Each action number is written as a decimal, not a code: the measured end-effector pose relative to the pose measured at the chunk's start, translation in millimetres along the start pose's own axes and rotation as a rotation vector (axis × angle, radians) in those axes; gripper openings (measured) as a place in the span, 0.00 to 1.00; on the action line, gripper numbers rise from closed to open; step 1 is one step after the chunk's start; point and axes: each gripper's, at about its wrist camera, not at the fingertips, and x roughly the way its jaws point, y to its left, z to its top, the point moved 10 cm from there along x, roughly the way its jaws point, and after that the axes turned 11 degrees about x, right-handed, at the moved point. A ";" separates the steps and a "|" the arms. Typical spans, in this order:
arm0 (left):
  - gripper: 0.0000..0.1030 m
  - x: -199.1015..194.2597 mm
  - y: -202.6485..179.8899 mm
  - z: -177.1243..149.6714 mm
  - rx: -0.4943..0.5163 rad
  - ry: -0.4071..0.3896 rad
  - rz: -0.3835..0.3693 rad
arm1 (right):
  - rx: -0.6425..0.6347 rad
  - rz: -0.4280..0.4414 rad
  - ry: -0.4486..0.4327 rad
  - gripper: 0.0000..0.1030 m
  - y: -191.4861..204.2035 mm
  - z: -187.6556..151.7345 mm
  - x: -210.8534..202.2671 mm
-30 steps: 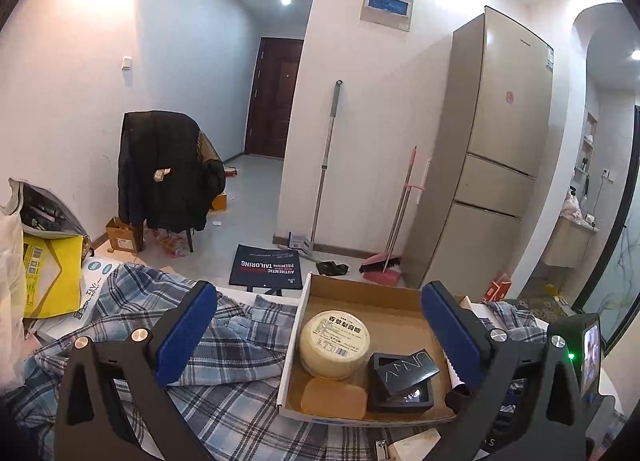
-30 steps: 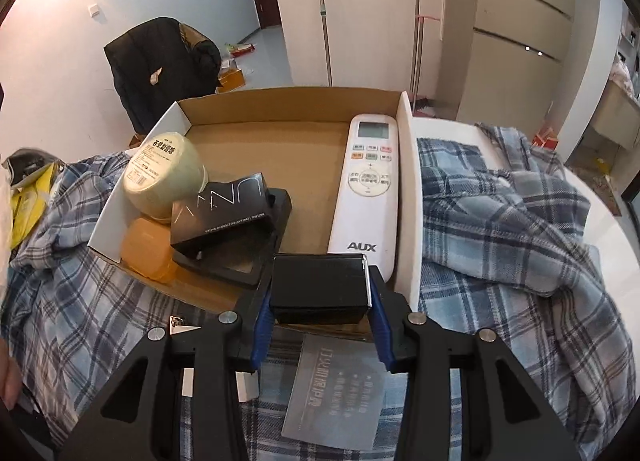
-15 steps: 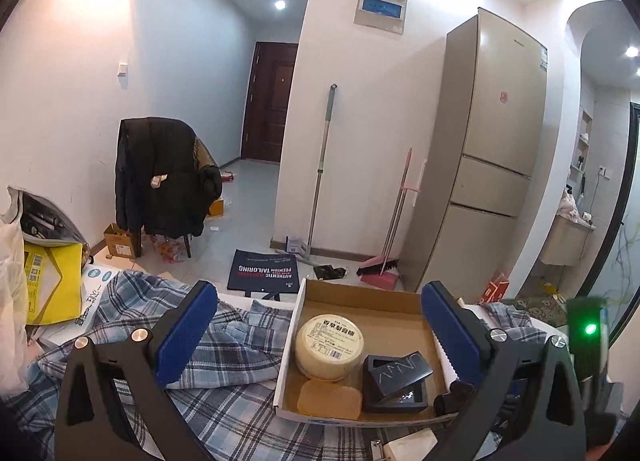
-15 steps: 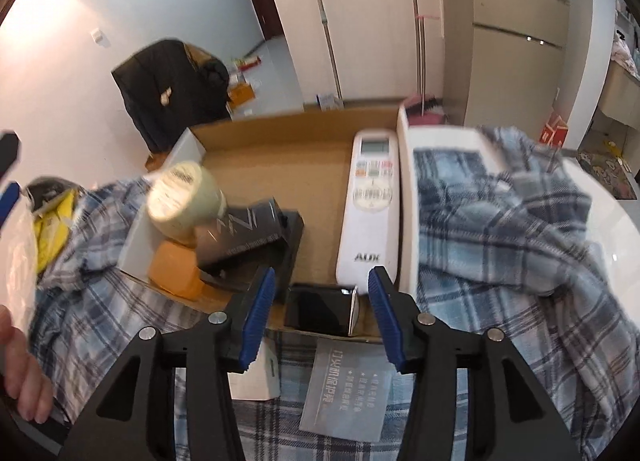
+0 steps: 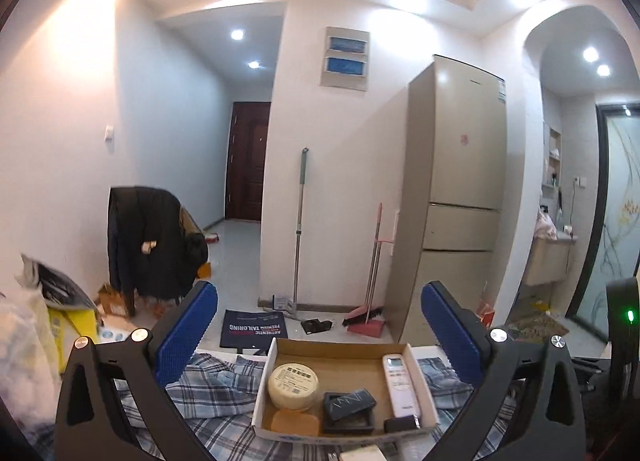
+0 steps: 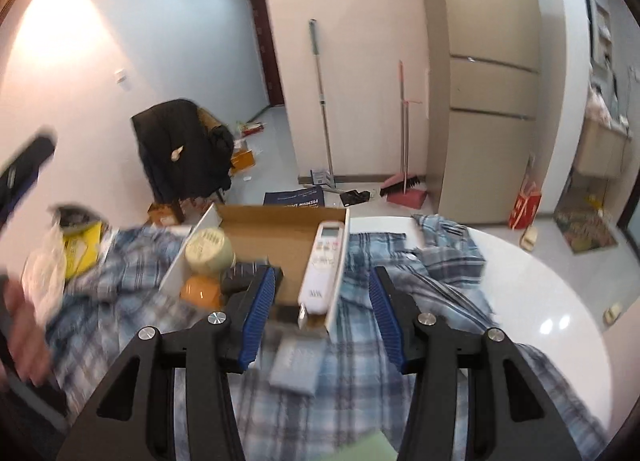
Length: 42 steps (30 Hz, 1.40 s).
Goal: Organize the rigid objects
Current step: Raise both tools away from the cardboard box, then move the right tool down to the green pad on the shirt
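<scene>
Remote (image 5: pixel 401 386) lengthwise in box (image 5: pixel 427 405) (display end away), flat

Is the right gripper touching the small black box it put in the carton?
Apart. In the left wrist view the small black box lies alone in the carton by the remote; in the right wrist view the right gripper hangs open, nothing between its fingers.

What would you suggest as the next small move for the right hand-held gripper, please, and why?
Probably lower it toward the grey card on the plaid cloth. The right hand-held gripper is open and empty, the small black box sits in the cardboard box, and the card lies outside.
</scene>
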 end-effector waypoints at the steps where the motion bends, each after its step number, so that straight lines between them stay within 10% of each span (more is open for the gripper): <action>1: 1.00 -5.9 -6.5 2.0 0.009 0.002 -0.011 | -0.023 0.008 0.009 0.47 -3.6 -8.7 -8.1; 21: 0.98 -46.2 -111.8 -204.9 0.058 0.655 -0.159 | -0.139 -0.040 0.362 0.51 -101.2 -158.4 -14.8; 31: 0.33 -44.4 -168.1 -250.6 0.233 0.817 -0.357 | -0.152 0.005 0.385 0.47 -95.5 -154.9 -0.8; 42: 0.33 -49.3 -190.8 -258.1 0.229 0.833 -0.484 | -0.079 0.086 0.489 0.43 -92.4 -171.7 9.7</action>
